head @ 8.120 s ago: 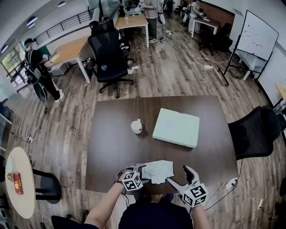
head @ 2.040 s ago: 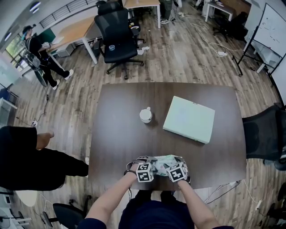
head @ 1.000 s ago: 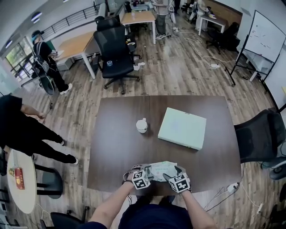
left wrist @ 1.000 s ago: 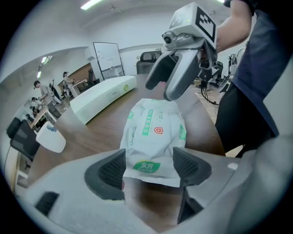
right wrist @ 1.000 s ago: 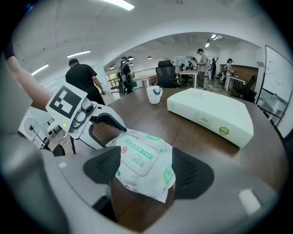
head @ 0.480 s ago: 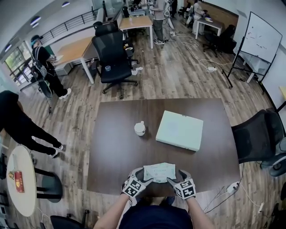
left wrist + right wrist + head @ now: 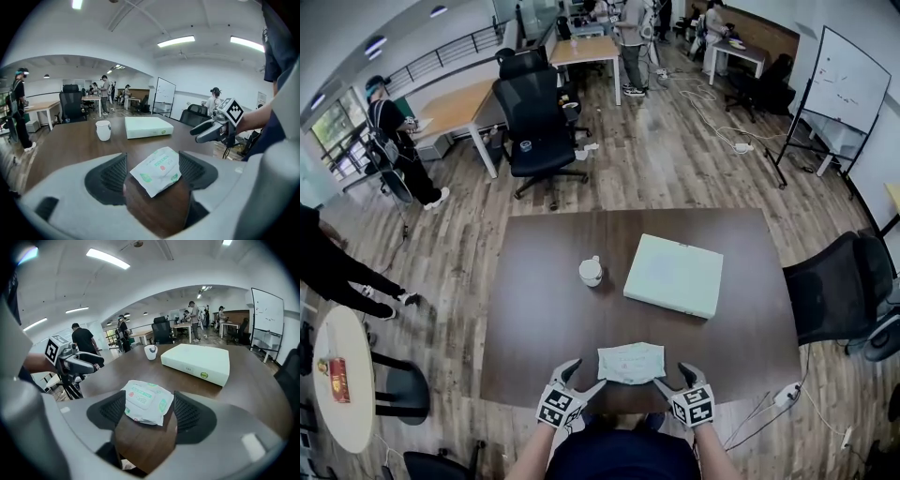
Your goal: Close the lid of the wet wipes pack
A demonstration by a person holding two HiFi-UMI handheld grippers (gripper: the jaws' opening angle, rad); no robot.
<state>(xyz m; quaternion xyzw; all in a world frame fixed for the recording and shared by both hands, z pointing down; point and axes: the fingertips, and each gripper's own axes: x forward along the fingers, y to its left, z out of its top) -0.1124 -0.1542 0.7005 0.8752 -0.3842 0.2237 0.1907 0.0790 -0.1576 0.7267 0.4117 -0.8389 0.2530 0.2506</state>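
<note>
Both grippers have backed off the wet wipes pack [image 7: 631, 363] since half a second ago, when their tips sat at its near corners. They now hang just short of it, nearer the person. The left gripper [image 7: 584, 375] has eased its jaws a little wider and they stand apart on nothing, the pack lying beyond them. The right gripper [image 7: 672, 376] has just been narrowing its jaws, yet they too show a gap, with only bare table [image 7: 544, 281] and the pack's near edge between them.

The pack lies flat near the table's front edge, well apart from the white mug [image 7: 591, 271] and the pale green flat box [image 7: 673, 275] farther back. From the right gripper view the lid flap looks to be lying level with the pack's top, so I'd judge the closing as done, or at the checking stage. If the flap has not sealed, the next move would be a light press straight down on its middle with one gripper while the other steadies an edge, as the soft pack could slide.

The pack carries green print and a small red round mark, but none of it can be read. The box has a small round green sticker [image 7: 204, 375] on its side, also illegible.
</note>
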